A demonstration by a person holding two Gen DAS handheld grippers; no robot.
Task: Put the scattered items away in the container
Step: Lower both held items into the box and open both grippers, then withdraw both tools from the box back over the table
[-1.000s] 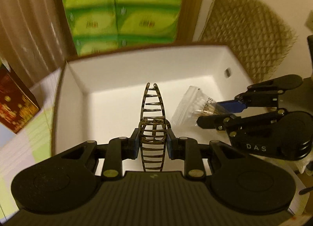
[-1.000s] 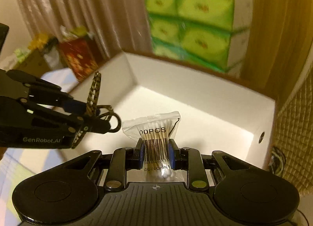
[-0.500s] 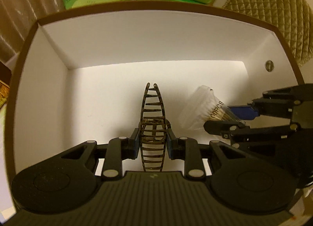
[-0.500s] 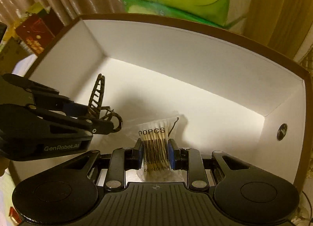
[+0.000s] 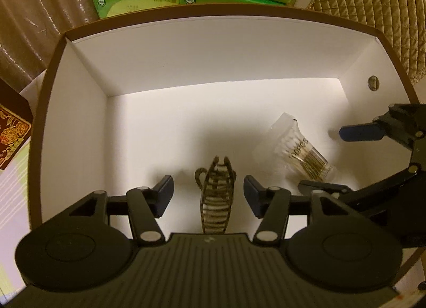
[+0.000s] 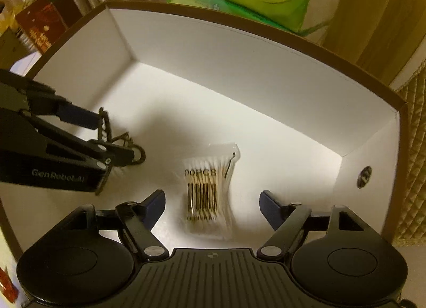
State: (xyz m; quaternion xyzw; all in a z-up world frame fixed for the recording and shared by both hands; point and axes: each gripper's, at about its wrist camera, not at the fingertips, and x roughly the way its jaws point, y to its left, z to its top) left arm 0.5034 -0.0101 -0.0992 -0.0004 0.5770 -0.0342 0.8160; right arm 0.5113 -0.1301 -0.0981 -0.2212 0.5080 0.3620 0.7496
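The box (image 5: 80,110) floor lies bare at the back; hair clip (image 5: 217,196) and swab packet (image 6: 209,190) occupy the front.

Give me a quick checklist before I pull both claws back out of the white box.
1. Left claw letting go of the hair clip: ok, its jaws are opening and neither pad touches the clip.
2. Right claw letting go of the cotton swab packet: ok, jaws opening, pads clear of it on both sides.
3. Both items inside the white box: ok.
4. Clip settled on the box floor: cannot tell; it looks blurred.
5. Packet lying flat: ok in the right wrist view.
6. More scattered items left outside the box: cannot tell; the views show little beyond the box.
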